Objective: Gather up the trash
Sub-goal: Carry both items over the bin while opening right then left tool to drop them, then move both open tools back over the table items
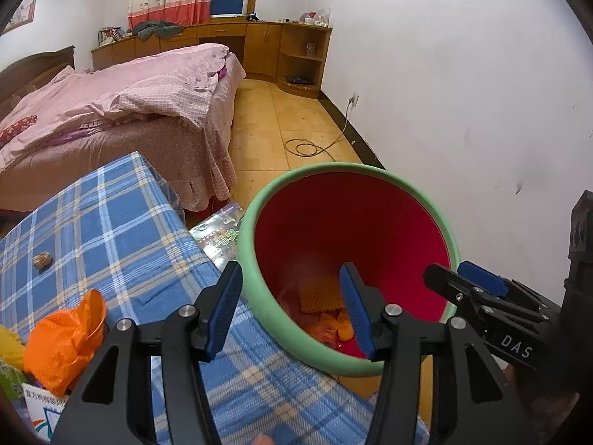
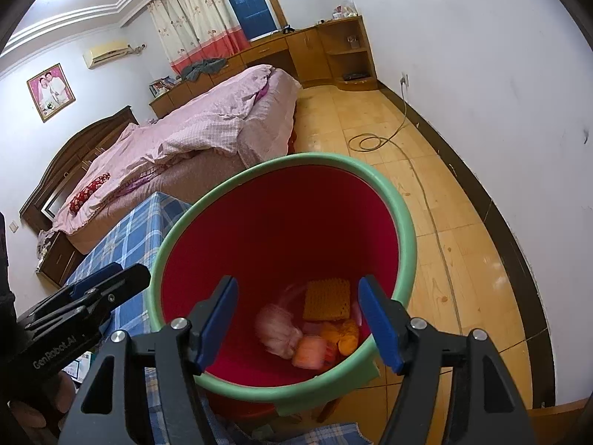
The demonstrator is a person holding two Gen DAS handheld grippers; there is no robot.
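On my desk (image 1: 122, 222) an orange bag (image 1: 65, 337) waits uncollected; my left hand-held gripper (image 1: 291, 307) and right hand-held gripper (image 2: 300, 322) hang spread and empty over the bin (image 2: 404, 222) beside it, where dropped trash (image 2: 326, 319) lies at the bottom.

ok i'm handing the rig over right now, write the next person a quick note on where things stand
Left gripper: open, empty, held at the near rim of the bin.
Right gripper: open, empty, over the bin mouth.
Red bin with green rim: on the floor beside the blue plaid table.
Done: yellow waffle-textured piece, pale pink wad and orange scraps lie in the bin.
Left: orange plastic bag and small brown shell-like scrap on the table.
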